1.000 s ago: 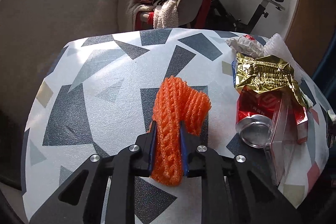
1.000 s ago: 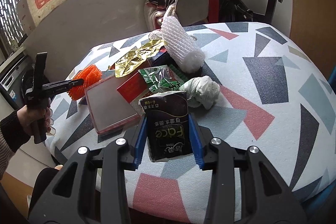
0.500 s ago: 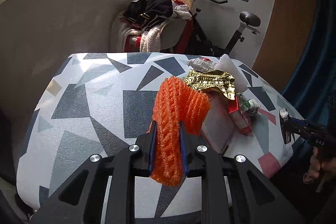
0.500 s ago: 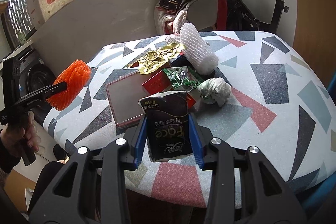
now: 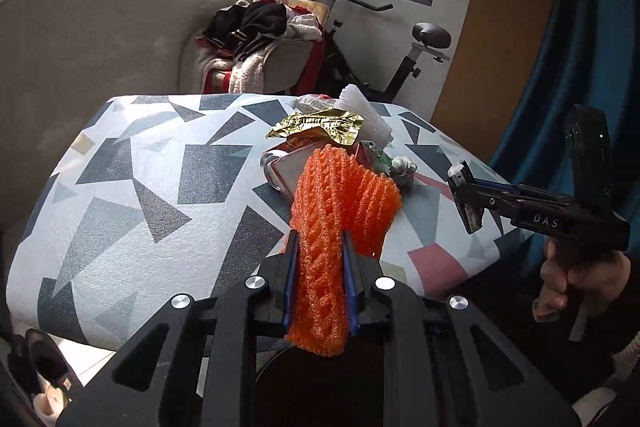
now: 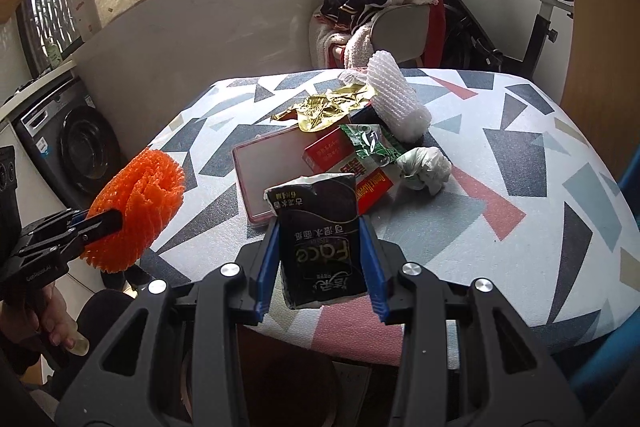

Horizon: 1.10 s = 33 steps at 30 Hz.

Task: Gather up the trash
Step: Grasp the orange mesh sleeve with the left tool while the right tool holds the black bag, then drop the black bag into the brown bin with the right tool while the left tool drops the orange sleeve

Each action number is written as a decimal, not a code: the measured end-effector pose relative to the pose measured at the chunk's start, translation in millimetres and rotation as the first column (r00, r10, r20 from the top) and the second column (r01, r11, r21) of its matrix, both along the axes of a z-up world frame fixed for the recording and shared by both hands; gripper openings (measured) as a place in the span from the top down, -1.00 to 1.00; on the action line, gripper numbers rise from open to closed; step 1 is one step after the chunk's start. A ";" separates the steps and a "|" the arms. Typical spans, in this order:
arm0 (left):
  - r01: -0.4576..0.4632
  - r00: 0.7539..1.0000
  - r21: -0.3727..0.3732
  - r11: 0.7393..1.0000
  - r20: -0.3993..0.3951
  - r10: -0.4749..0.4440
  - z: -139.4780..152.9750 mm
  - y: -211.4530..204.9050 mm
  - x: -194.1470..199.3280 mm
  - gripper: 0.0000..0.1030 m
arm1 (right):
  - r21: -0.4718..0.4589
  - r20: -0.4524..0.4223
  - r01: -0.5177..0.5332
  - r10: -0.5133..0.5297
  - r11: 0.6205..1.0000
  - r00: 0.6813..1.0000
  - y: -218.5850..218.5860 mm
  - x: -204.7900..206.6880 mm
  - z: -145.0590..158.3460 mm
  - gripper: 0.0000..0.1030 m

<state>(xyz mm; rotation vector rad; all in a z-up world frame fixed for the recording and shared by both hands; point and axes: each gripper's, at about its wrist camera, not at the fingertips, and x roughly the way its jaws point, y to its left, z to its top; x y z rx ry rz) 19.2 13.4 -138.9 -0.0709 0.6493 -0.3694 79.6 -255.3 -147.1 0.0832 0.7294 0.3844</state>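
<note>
Trash in both grippers, lifted clear of the table's near edge.

Orange foam fruit net (image 5: 320, 267) sat clenched in the left gripper (image 5: 319, 281), and the black tissue packet (image 6: 320, 239) was grasped by the right gripper (image 6: 320, 267); both hung just past the near edge of the table with the geometric-patterned cloth (image 5: 152, 187). The step looked like carry-off: each piece probably needed a bin, possibly the dark round opening below the jaws, then a release. Left behind mid-table were the crumpled gold foil wrapper (image 6: 328, 105), red box (image 6: 326, 151) and white foam sleeve (image 6: 394, 95). Compared with a second earlier, the left gripper had pulled back and swung so the right gripper came into its view; the pile looked farther.
</note>
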 end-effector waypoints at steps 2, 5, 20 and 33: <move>0.003 1.000 -0.001 1.000 -0.006 -0.003 -1.3 -0.7 -6.1 0.62 | -0.006 0.004 -0.002 0.002 1.000 1.000 0.7 -5.1 0.8 0.22; -0.001 1.000 0.004 1.000 -0.017 0.001 -4.0 0.3 -13.6 0.62 | -0.010 0.008 -0.007 0.007 1.000 1.000 1.1 -12.9 1.1 0.22; 0.002 0.996 0.001 1.000 -0.091 -0.002 -25.4 4.2 -40.0 0.56 | -0.024 0.001 -0.008 0.008 1.000 1.000 0.4 -31.5 -9.5 0.22; 0.004 0.999 0.083 0.997 0.035 -0.007 -9.5 0.1 -56.3 -0.83 | -0.053 -0.029 -0.052 0.050 0.997 0.998 19.8 -51.7 -42.6 0.22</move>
